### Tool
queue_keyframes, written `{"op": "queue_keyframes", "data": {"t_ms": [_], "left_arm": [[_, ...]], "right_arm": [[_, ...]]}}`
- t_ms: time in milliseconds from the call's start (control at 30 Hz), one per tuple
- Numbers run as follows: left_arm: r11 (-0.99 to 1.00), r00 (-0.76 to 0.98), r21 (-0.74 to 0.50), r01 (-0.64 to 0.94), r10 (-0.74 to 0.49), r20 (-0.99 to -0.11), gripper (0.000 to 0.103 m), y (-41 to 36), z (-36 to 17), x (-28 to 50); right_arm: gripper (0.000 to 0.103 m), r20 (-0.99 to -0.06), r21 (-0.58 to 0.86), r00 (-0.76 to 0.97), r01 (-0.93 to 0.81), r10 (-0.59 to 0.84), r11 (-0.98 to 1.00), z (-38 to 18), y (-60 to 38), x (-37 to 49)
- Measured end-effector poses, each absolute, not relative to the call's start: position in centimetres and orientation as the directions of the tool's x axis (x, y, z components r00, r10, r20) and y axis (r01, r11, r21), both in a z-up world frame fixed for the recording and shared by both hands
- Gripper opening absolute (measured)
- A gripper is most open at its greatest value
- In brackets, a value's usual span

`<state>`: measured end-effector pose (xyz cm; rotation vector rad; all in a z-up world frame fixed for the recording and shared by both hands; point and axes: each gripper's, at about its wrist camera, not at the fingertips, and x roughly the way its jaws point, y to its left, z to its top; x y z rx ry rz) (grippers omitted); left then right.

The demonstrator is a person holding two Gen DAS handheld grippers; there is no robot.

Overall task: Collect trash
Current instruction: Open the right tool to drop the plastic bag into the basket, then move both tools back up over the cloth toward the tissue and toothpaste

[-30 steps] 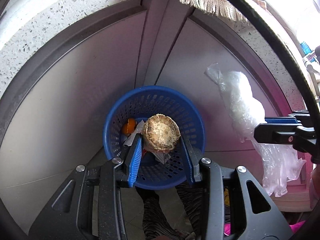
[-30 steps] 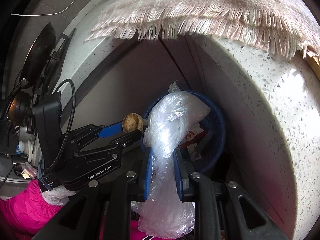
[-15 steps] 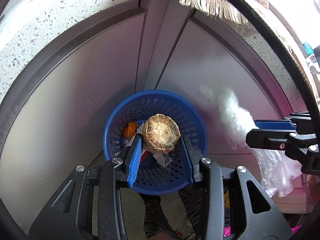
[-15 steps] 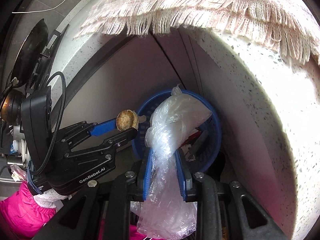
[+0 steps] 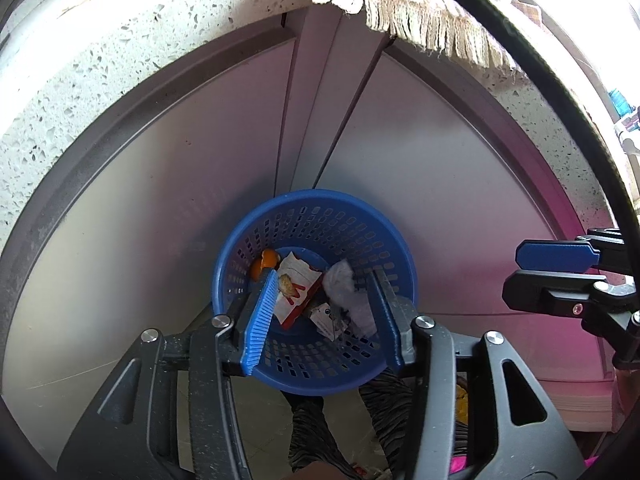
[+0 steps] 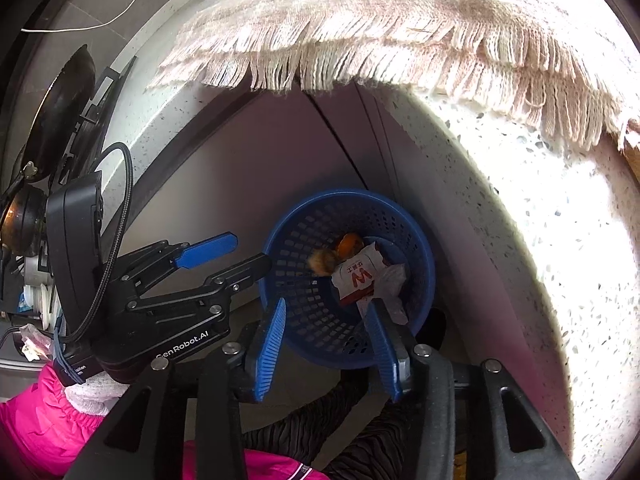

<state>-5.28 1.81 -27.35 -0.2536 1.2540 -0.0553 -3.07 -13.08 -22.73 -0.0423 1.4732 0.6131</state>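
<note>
Both tools (image 5: 320,320) (image 6: 328,340) point steeply down, just opened.

"GenRobot.AI" on left claw (image 6: 240,258); red "W" on wrapper (image 6: 358,276).

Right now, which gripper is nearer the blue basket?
Hard to call. Left gripper and right gripper both hang open just above the blue basket; the right one sits off to its side in the left view.

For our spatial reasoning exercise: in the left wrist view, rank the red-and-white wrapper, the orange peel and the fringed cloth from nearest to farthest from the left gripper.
From the left gripper:
1. Red-and-white wrapper, in the blue basket, between the fingers.
2. Orange peel, at the basket's left wall.
3. Fringed cloth, on the counter edge, far above.
</note>
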Motion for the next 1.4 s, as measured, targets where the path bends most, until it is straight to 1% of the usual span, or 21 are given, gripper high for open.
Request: {"op": "queue_keyframes", "data": {"t_ms": [33,67,133,500,567,600,633,767,900,1133,1267,1333,1400], "left_arm": [[0.971,0.318,-0.219,-0.099,-0.177,-0.931,0.057,1.9,-27.2,-5.3],[0.971,0.322,-0.219,-0.1,-0.177,-0.93,0.058,1.9,-27.1,-5.3],[0.971,0.322,-0.216,-0.101,-0.174,-0.931,0.058,2.0,-26.9,-5.3],[0.972,0.346,-0.21,-0.102,-0.163,-0.924,0.058,3.0,-24.7,-5.4],[0.974,0.355,-0.203,-0.098,-0.156,-0.922,0.058,3.3,-24.0,-5.5],[0.975,0.36,-0.198,-0.098,-0.151,-0.921,0.058,3.4,-23.6,-5.5],[0.976,0.366,-0.195,-0.1,-0.146,-0.919,0.058,3.6,-23.2,-5.5],[0.974,0.394,-0.19,-0.122,-0.129,-0.91,0.058,4.2,-21.5,-5.5],[0.969,0.434,-0.201,-0.143,-0.121,-0.893,0.058,4.8,-19.5,-5.0],[0.968,0.497,-0.195,-0.156,-0.093,-0.863,0.058,4.7,-16.0,-2.8],[0.967,0.514,-0.197,-0.16,-0.089,-0.853,0.058,3.7,-15.1,-1.1],[0.966,0.522,-0.198,-0.167,-0.084,-0.849,0.058,3.2,-15.0,-0.3],[0.963,0.526,-0.215,-0.163,-0.099,-0.845,0.058,2.8,-15.0,0.6]], "right_arm": [[0.047,-0.933,0.338,-0.024,-0.408,0.36,0.848,-22.7,-13.2,-3.0],[0.048,-0.932,0.339,-0.023,-0.408,0.361,0.848,-22.6,-13.2,-3.0],[0.055,-0.931,0.34,-0.019,-0.409,0.364,0.847,-22.3,-13.1,-3.0],[0.056,-0.925,0.347,-0.006,-0.416,0.379,0.841,-20.8,-12.8,-3.0],[0.057,-0.922,0.352,-0.001,-0.418,0.388,0.837,-20.3,-12.9,-3.1],[0.06,-0.92,0.354,0.003,-0.42,0.392,0.836,-20.0,-13.0,-3.1],[0.062,-0.919,0.355,0.009,-0.421,0.395,0.835,-19.6,-13.1,-3.2],[0.062,-0.911,0.359,0.033,-0.43,0.411,0.828,-18.0,-13.6,-3.0],[0.069,-0.899,0.363,0.07,-0.436,0.433,0.823,-16.0,-14.7,-2.6],[0.072,-0.868,0.372,0.145,-0.442,0.474,0.816,-12.2,-17.1,-0.3],[0.073,-0.851,0.364,0.2,-0.439,0.485,0.821,-10.1,-18.3,1.8],[0.077,-0.843,0.36,0.226,-0.436,0.488,0.825,-9.1,-19.1,3.3],[0.077,-0.831,0.36,0.257,-0.427,0.493,0.829,-8.2,-20.1,4.7]]}}
